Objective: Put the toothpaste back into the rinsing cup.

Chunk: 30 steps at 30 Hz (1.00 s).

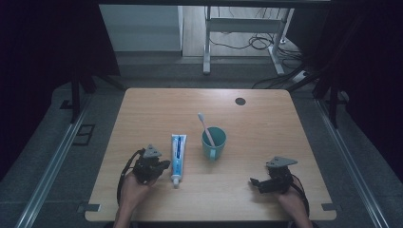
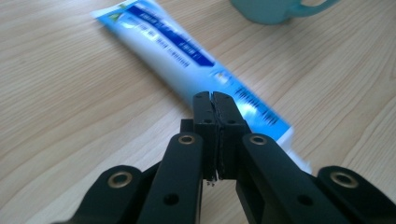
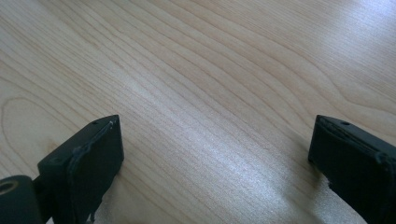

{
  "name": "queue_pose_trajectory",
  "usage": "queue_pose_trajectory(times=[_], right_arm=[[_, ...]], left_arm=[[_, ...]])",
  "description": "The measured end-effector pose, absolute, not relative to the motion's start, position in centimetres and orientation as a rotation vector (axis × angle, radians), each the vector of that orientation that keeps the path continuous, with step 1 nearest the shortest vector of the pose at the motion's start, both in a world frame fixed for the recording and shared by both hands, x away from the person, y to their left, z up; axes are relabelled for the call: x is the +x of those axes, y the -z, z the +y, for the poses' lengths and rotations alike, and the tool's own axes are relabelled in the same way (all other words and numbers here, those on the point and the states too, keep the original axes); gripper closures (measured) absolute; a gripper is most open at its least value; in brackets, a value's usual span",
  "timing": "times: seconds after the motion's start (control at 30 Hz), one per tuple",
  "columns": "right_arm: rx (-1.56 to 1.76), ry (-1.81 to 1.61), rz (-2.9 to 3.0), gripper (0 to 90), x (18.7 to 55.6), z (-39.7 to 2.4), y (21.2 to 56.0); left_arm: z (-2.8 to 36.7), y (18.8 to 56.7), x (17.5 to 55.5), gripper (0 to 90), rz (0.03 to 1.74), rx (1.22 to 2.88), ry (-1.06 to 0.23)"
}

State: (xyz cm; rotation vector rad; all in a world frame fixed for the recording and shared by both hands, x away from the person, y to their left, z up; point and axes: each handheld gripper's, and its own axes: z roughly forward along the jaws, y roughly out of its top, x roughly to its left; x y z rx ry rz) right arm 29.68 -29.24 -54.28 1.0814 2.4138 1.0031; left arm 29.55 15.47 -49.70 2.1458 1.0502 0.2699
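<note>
L claw (image 2: 214, 100) (closed, empty) beside toothpaste (image 2: 187, 65)

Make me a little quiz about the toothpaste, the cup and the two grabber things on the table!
1. True or false: the left gripper has its jaws pressed together with nothing between them.
2. What stands inside the teal cup?
A. a spoon
B. a toothbrush
C. a pencil
3. Fill in: the toothpaste tube lies flat on the table, between the left gripper and the ____.

Key:
1. True. The tube lies just beyond the shut jaws.
2. B.
3. Cup. The right gripper, jaws wide apart, is over bare wood.
</note>
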Motion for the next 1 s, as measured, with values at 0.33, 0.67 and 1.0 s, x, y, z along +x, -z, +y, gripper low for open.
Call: queue_pose_trajectory(times=[0.33, 0.67, 1.0], right_arm=[[1.084, -1.002, 2.415, 3.0, 29.7, -29.2, 54.3], [1.086, -1.001, 2.415, 3.0, 29.7, -29.2, 54.3], [1.086, -1.001, 2.415, 3.1, 29.7, -29.2, 54.3]], left_arm=[[12.6, 49.5, 30.8, 89.5, 1.005, 2.182, -0.213], [10.9, 50.5, 31.2, 89.5, 0.999, 2.243, -0.196], [10.4, 50.9, 31.0, 89.5, 1.016, 2.286, -0.206]])
